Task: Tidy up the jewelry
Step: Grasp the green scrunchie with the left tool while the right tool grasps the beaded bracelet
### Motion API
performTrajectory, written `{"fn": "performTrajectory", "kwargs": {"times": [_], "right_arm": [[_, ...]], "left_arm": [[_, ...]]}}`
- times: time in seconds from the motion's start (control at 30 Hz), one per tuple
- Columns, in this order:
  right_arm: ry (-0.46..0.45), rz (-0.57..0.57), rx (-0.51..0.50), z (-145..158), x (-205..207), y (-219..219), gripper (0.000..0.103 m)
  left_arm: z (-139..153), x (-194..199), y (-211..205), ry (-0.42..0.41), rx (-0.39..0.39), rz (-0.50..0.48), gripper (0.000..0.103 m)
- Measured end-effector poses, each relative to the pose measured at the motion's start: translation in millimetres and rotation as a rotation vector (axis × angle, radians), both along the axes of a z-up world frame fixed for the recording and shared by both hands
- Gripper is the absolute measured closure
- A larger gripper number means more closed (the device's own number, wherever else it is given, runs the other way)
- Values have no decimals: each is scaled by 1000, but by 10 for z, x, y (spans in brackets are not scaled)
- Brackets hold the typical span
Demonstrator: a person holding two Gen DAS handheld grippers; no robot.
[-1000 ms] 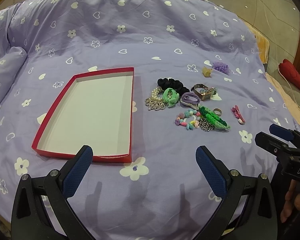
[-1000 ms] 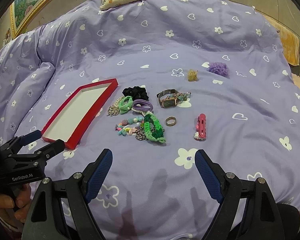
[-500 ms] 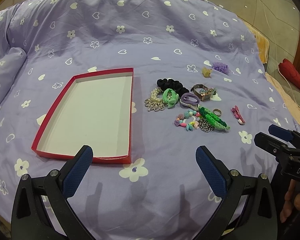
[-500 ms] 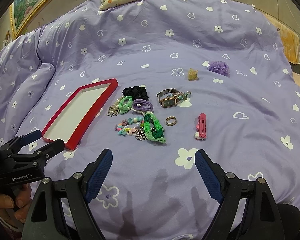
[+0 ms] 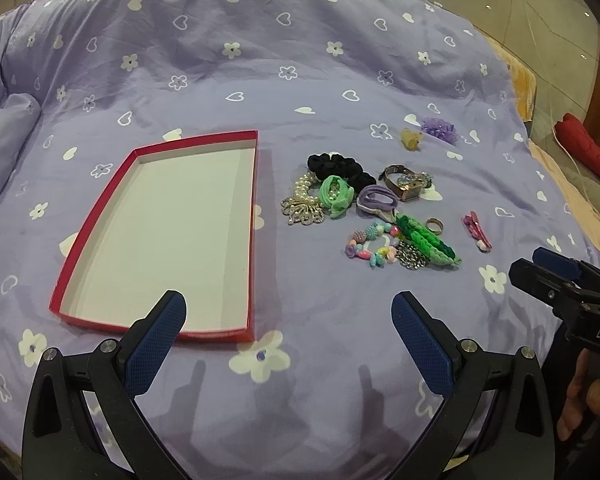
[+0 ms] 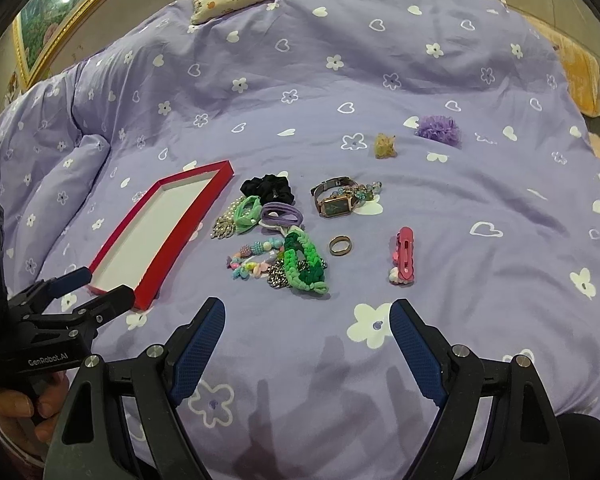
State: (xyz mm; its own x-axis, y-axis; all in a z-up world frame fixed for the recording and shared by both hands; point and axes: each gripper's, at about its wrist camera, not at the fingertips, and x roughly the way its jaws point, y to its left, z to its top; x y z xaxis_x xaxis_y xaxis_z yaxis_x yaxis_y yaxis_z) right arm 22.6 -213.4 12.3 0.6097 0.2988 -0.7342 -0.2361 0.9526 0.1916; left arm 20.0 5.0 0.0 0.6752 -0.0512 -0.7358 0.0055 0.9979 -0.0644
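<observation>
hovering both claws released: left claw (image 5: 288, 316), right claw (image 6: 304, 320); you're facing the light, floppy green braided bracelet (image 6: 305, 264), so be pinching its thick middle.

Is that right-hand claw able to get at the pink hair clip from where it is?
Probably yes. The right gripper is open, and the pink hair clip lies alone on the bedspread just ahead, nothing between them.
</observation>
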Motion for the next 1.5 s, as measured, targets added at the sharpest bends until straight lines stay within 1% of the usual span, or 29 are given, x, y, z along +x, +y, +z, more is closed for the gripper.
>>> {"fn": "performTrajectory", "kwargs": {"times": [0.13, 0.2, 0.3, 0.33, 0.37, 0.4, 0.43, 0.5, 0.57, 0.6, 0.67, 0.73, 0.87, 1.0, 1.1, 1.2, 1.23, 1.27, 1.3, 1.33, 1.37, 1.43, 1.5], "right_arm": [[9, -12, 19, -14, 138, -62, 17], [11, -20, 24, -23, 215, -98, 17], [13, -41, 41, -35, 387, -166, 19], [13, -47, 44, -39, 430, -180, 21], [13, -53, 45, -46, 478, -198, 26], [16, -59, 48, -52, 539, -213, 30], [23, -64, 55, -59, 616, -229, 36], [28, -71, 66, -68, 742, -258, 42], [32, -81, 69, -83, 892, -278, 50], [38, -84, 73, -98, 973, -288, 52], [56, -89, 87, -146, 1133, -308, 59], [78, -93, 96, -215, 1293, -308, 60], [117, -105, 107, -355, 1552, -302, 60], [164, -129, 111, -509, 1783, -319, 60], [185, -133, 101, -597, 1888, -316, 60], [207, -130, 84, -704, 1979, -286, 60], [211, -129, 81, -731, 1994, -275, 64], [212, -127, 78, -746, 2005, -266, 70], [210, -122, 73, -760, 2008, -251, 75], [206, -114, 69, -769, 2008, -233, 84], [206, -109, 71, -773, 2003, -225, 88], [193, -105, 67, -755, 1977, -207, 88], [174, -105, 65, -715, 1946, -205, 88]], "left_arm": [[2, 158, 33, 10, 5, 2, 0], [1, 257, 40, 16, 10, -2, 3], [0, 426, 40, 25, 12, -12, 10], [-3, 491, 33, 29, 18, -17, 17], [-5, 564, 23, 34, 22, -23, 21], [-7, 631, 8, 37, 23, -32, 21], [-12, 703, -6, 43, 23, -42, 23], [-27, 835, -40, 51, 25, -58, 25], [-62, 971, -81, 67, 20, -80, 28], [-80, 1032, -96, 74, 18, -85, 29], [-130, 1160, -125, 90, 14, -102, 32], [-192, 1276, -145, 106, 15, -109, 34], [-334, 1512, -160, 157, -13, -133, 44], [-424, 1680, -224, 178, -12, -161, 46], [-492, 1764, -279, 197, -5, -181, 52], [-520, 1796, -329, 200, 9, -191, 63], [-517, 1798, -343, 197, 13, -197, 70], [-512, 1799, -354, 196, 9, -205, 80], [-511, 1800, -361, 198, 4, -214, 86], [-509, 1792, -367, 202, -5, -224, 95], [-500, 1782, -374, 200, -9, -227, 95], [-465, 1747, -372, 187, -18, -231, 96], [-414, 1698, -346, 176, -44, -235, 96]]}}
